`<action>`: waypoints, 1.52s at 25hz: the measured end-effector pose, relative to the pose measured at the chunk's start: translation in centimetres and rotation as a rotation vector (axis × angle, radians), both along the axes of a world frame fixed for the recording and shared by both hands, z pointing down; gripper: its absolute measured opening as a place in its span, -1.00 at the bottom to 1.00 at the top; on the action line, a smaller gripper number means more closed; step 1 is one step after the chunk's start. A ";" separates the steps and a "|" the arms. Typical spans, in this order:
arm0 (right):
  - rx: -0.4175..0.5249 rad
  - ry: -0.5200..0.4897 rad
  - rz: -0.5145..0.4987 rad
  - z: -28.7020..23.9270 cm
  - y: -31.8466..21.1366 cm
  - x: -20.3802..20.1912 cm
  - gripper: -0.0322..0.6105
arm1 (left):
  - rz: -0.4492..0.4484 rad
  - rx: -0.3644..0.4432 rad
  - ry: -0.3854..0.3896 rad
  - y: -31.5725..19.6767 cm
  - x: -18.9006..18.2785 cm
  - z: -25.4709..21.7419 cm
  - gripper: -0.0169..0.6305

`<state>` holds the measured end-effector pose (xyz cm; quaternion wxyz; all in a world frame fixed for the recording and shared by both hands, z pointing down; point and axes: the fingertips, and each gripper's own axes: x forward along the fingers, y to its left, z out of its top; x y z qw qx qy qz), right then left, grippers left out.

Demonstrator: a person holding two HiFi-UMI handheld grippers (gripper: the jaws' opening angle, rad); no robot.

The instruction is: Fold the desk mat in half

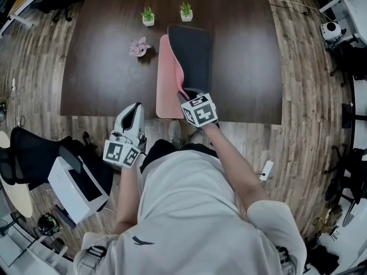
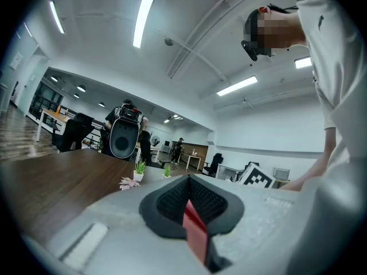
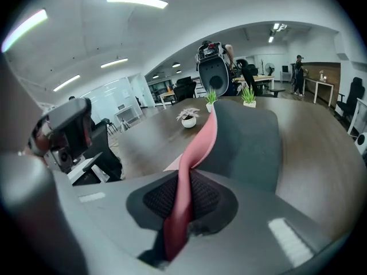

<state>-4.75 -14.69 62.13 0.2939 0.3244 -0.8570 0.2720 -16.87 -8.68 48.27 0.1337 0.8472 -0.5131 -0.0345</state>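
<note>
Jaws of your right gripper point(image 3: 184, 198) are clamped on the pink edge of the desk mat point(image 1: 190, 53). The mat lies at the worktop's point(image 1: 103, 67) near edge, dark underside turned up. Your left gripper point(image 2: 189, 206) is closed and empty, off that edge. The mat looks light and limp, so expect sag; an edge pinch suits.

Desk mat point(image 1: 189, 56) pink on one face, dark grey on the other, dark brown surface point(image 1: 103, 67), green plant point(image 1: 148, 16) in white pot, black-and-white square markers on pale grey right gripper point(image 1: 191, 96)
</note>
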 end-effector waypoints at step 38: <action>0.029 -0.085 -0.097 0.4 3.3 -4.4 -0.58 | -0.006 0.004 0.018 0.7 0.1 0.6 -0.93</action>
